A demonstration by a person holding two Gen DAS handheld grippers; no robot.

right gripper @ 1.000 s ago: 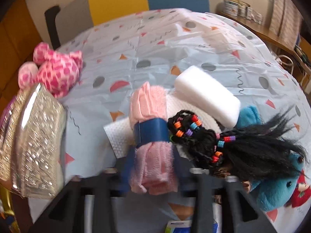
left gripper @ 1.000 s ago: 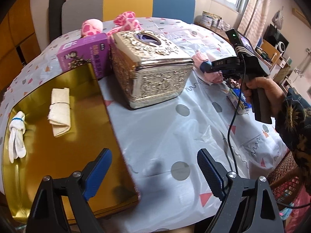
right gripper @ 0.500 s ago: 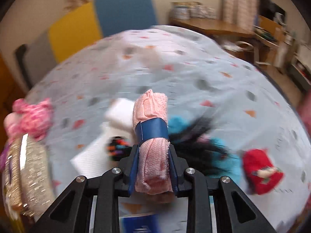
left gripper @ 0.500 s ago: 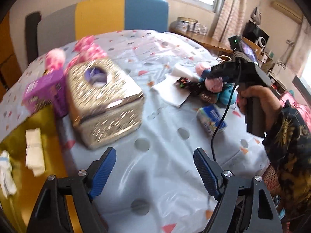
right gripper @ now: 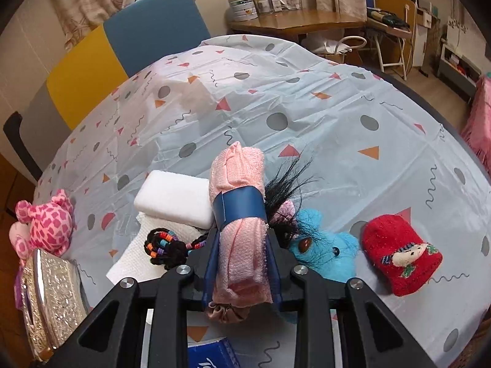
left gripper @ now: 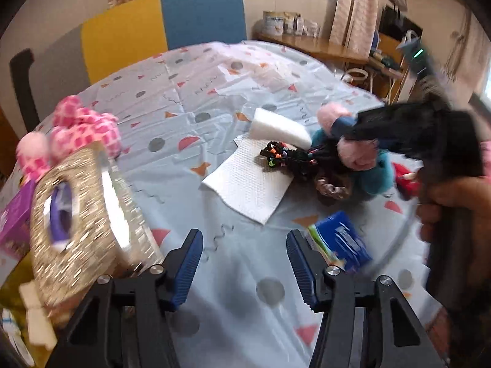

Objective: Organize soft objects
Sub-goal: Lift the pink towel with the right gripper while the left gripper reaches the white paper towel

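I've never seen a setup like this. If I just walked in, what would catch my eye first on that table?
Probably the rolled pink towel with its blue band, clamped in the right gripper just above the table's patterned cloth. Behind it lies a heap of soft things: a white sponge, a blue plush toy and a red knitted hat to its right. At the far left sit a pink spotted plush and a glittering silver tissue box.

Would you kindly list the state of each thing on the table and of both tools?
Right tool: shut on pink towel roll, lifted.
Left tool: open, empty, jaws just closing.
White sponge: lying partly on paper towel.
Red hat: lying on its side.
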